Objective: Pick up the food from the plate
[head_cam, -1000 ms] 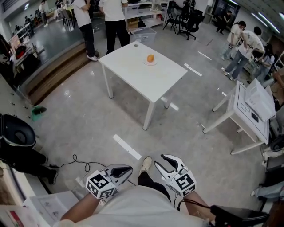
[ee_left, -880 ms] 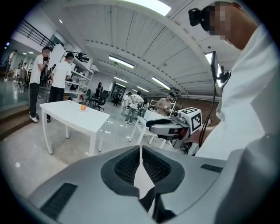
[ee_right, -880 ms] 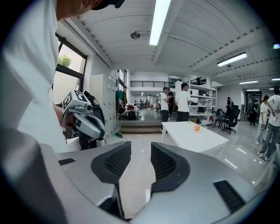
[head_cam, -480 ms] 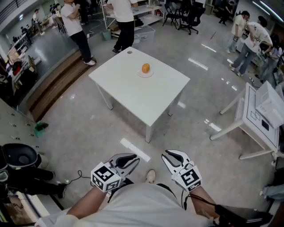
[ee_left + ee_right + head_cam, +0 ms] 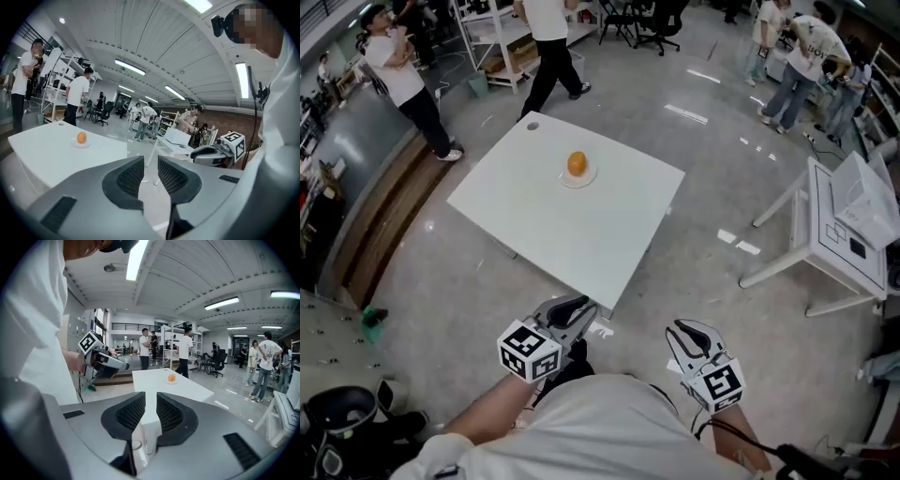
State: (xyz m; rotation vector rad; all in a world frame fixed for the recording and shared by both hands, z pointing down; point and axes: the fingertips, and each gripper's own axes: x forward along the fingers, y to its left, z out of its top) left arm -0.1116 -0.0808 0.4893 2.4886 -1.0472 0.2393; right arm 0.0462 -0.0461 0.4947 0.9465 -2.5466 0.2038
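An orange round food [image 5: 577,163] sits on a small white plate [image 5: 565,180] toward the far side of a white table [image 5: 553,234]. Both grippers hang near my body, short of the table's near corner and well away from the food. My left gripper [image 5: 581,305] has a narrow gap between its jaws, which are opening with nothing between them. My right gripper [image 5: 686,328] shows a similar narrow gap, its jaws closing on nothing. The left gripper view has the food [image 5: 81,137] far left of the jaws [image 5: 150,161]. The right gripper view has the food [image 5: 171,378] just above the jaws [image 5: 150,399].
Two people [image 5: 546,37] [image 5: 398,75] are beyond the table's far side, others at the back right. A second white table [image 5: 844,234] with papers stands to the right. A wooden step [image 5: 384,225] runs along the left, and a black bin [image 5: 337,412] is at lower left.
I have come closer to the table, which now fills more of the head view. The right jaws have narrowed from wide open. The left jaws have parted slightly.
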